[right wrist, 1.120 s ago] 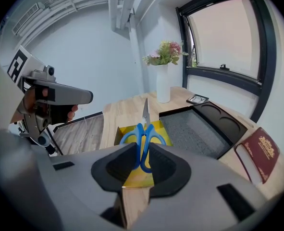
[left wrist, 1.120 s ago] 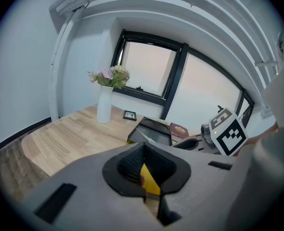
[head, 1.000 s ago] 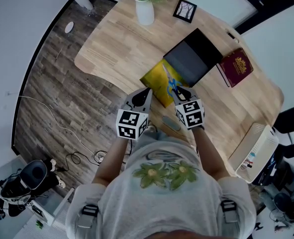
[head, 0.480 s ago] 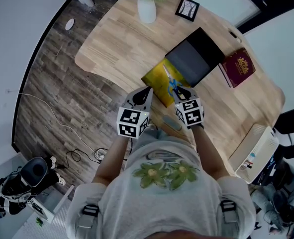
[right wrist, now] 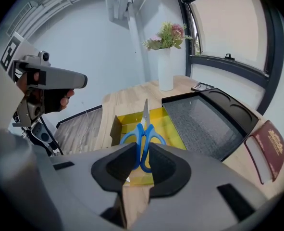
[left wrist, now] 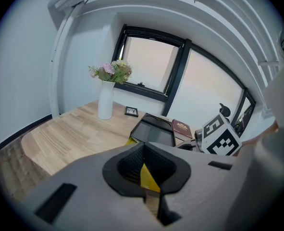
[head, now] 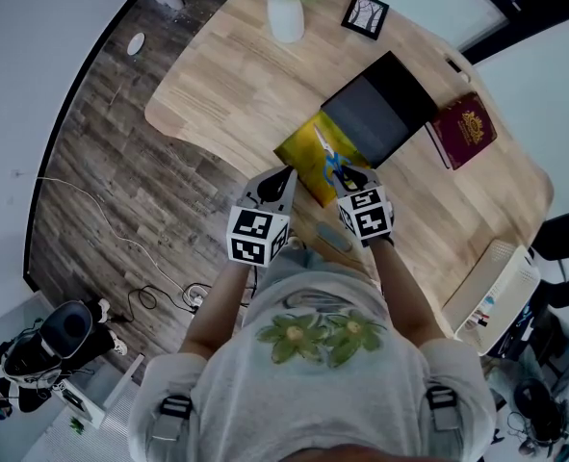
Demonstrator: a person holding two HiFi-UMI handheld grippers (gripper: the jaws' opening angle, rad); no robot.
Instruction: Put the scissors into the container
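Observation:
The scissors (head: 331,164) have blue handles and a steel blade that points away from me. They sit over the shallow yellow container (head: 298,158) near the table's front edge. My right gripper (head: 354,177) is shut on the scissors' handles. In the right gripper view, the blue loops (right wrist: 144,131) show between the pads of the right gripper (right wrist: 141,154), with the blade reaching out above the yellow container (right wrist: 166,127). My left gripper (head: 281,180) hovers just left of the container, shut and holding nothing. Through the left gripper (left wrist: 144,171) only a sliver of yellow shows.
A black tray (head: 381,110) lies right behind the container, with a red book (head: 468,129) to its right. A white vase of flowers (head: 286,17) and a small picture frame (head: 364,14) stand at the far edge. A white device (head: 492,293) sits at the right.

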